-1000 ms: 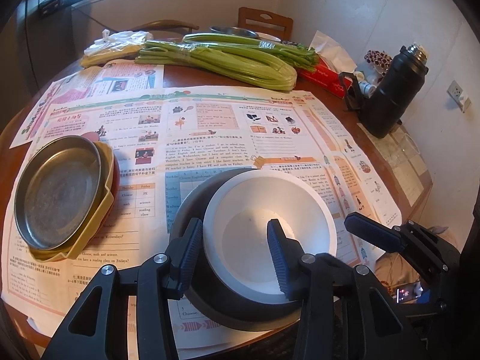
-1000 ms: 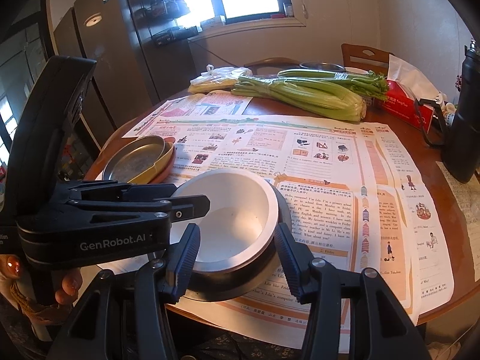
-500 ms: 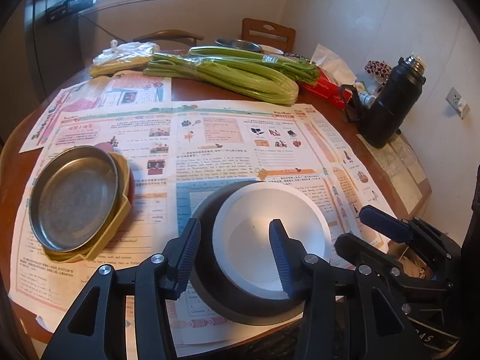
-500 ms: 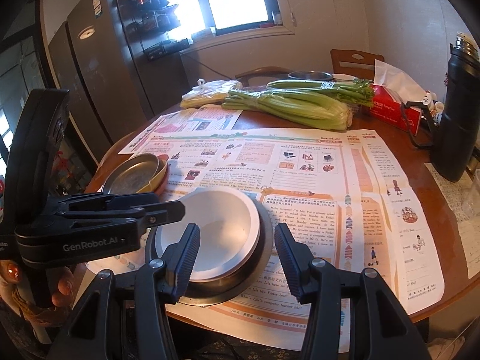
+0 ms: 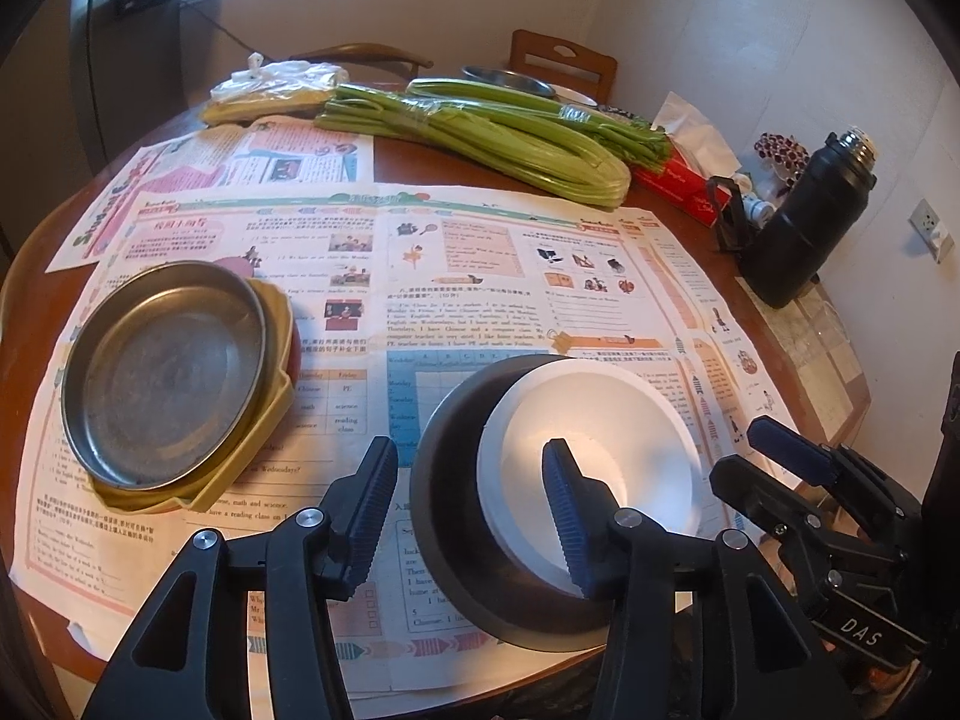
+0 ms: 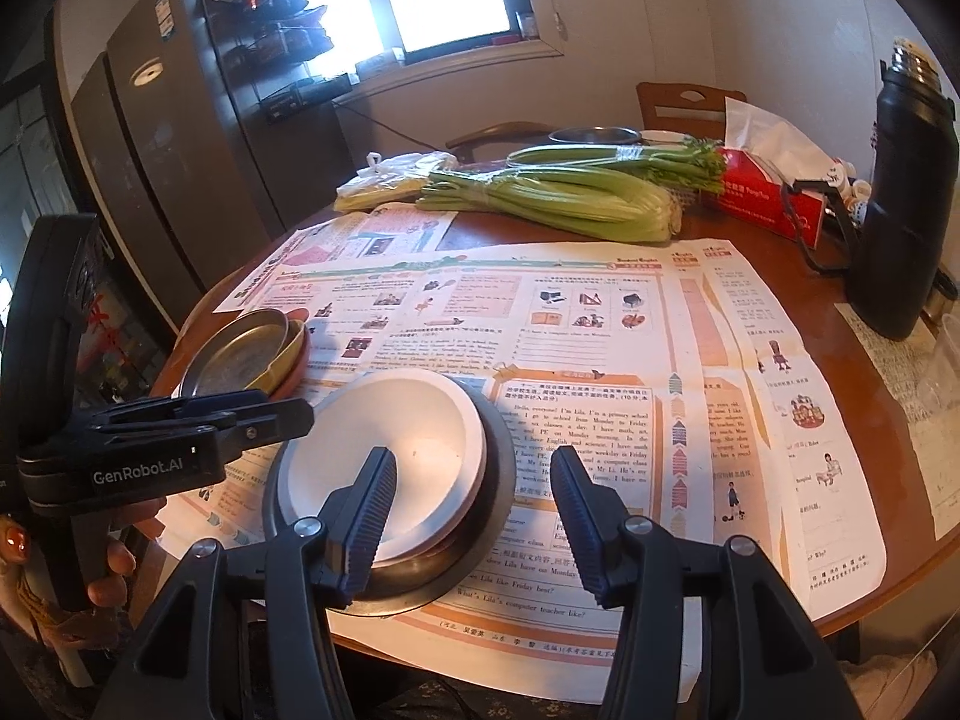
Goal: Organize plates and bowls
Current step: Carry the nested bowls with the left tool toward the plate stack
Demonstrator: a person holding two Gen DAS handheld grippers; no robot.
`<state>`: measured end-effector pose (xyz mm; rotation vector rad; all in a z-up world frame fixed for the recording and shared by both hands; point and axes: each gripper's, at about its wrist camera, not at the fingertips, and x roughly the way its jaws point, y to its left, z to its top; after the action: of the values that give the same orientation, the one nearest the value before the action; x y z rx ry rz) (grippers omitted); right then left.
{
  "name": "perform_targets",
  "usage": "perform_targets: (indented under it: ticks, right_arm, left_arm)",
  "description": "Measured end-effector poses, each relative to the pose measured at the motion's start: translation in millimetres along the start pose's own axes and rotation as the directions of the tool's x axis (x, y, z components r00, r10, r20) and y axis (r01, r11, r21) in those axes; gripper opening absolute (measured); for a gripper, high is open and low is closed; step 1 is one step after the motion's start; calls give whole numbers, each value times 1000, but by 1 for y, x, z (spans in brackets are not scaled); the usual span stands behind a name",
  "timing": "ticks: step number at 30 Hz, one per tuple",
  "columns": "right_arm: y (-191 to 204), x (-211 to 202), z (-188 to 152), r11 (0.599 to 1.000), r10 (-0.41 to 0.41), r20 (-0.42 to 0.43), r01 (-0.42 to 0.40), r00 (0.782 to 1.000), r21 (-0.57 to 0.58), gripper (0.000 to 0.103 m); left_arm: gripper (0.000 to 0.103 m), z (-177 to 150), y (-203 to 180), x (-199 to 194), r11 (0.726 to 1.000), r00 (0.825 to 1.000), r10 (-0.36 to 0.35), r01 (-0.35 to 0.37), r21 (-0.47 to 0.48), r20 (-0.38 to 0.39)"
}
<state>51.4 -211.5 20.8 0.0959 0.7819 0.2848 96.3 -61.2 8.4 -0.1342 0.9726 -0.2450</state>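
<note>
Obs., L to R. Plate stack (image 5: pixel 162 372) (metal plate atop yellow one) sits at table's L side on newspaper (image 5: pixel 480 276), well apart from both tools. White bowl (image 5: pixel 600 450) is nested in dark metal bowl (image 5: pixel 456 480) at near table edge, centre. Left gripper (image 5: pixel 468 510): jaws partly open and opening; both bowls' L walls lie between pads, no contact seen. Right gripper (image 6: pixel 474 516): jaws opening, straddling nested bowls' R rim, pads not pressing. Bowls are round, so no long axis. Bowls lie just ahead of both jaws; neither hand clearly nearer.
</note>
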Motion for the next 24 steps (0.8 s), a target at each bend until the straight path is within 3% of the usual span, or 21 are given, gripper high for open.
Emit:
perform_targets:
  ticks: [24]
  right_arm:
    - [-6, 20, -7, 999, 18, -60, -16, 998, 42, 60]
  left_arm:
    - [53, -8, -2, 16, 1000, 999, -20, 20, 11, -36]
